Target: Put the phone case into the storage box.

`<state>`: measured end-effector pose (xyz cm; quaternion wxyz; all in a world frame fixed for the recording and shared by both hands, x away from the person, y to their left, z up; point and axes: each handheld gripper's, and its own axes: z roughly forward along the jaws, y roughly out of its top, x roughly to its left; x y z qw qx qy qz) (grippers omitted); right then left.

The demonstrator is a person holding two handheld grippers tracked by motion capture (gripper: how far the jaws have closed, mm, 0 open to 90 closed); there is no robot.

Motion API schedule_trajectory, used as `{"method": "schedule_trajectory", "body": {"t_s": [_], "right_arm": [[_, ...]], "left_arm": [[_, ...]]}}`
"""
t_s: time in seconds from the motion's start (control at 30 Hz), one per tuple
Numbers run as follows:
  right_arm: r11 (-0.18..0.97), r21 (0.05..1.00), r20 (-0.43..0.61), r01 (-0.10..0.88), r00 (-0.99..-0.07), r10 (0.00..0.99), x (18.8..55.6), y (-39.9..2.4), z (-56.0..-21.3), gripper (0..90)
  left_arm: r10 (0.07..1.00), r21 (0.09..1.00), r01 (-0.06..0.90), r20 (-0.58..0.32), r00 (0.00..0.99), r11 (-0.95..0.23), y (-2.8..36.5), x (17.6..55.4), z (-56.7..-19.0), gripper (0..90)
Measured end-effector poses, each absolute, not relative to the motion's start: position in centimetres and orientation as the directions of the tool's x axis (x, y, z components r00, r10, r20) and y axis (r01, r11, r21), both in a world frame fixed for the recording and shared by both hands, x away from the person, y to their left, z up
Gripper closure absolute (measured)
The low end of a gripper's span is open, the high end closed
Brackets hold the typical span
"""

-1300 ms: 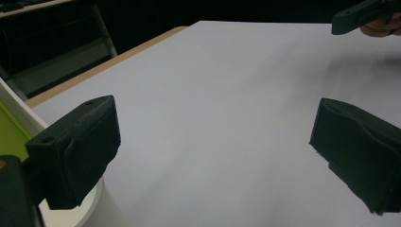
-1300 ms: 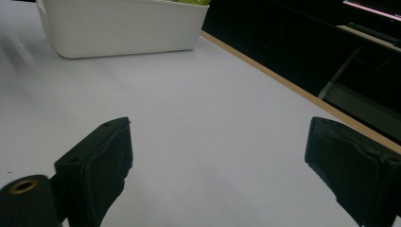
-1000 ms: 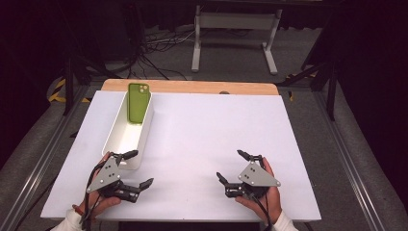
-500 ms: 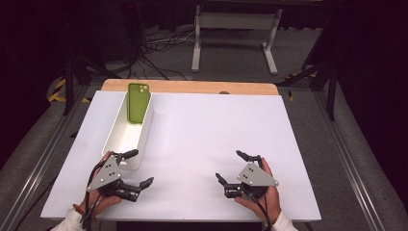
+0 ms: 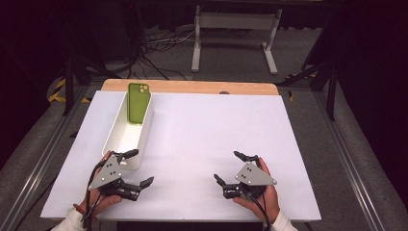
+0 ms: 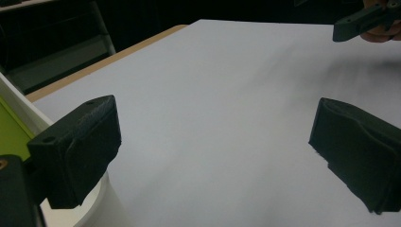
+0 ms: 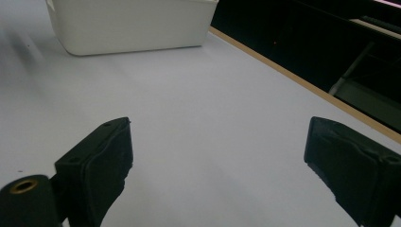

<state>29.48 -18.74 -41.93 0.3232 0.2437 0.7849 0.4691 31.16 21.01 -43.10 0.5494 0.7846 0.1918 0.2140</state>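
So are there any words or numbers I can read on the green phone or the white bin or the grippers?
None: no readable text in any view.
Phone: plain green back with a camera bump, no logo or letters to make out.
Bin: plain white, no label.
Left gripper and right gripper: black jaws and grey plates, no markings that can be read.
Table: blank white sheet.

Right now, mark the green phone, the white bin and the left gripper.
green phone (image 5: 137,102), high view, middle of its back.
white bin (image 5: 145,132), high view, right wall near its rim.
left gripper (image 5: 136,167), high view, midway between its open fingertips.
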Motion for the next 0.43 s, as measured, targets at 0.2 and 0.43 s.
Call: {"method": "schedule_trajectory", "body": {"t_s": [0.2,0.43], "right_arm": [[0.449,0.89,-0.284,0.08,-0.672,0.684,29.46,-18.66,-42.02,9.3],[0.441,0.893,-0.277,0.088,-0.666,0.693,29.48,-18.91,-41.99,9.3]], "left_arm": [[0.533,0.944,0.065,0.126,0.837,-0.324,21.01,31.15,-43.09,4.0],[0.535,0.943,0.065,0.128,0.835,-0.326,20.85,31.25,-43.11,4.0]]}}
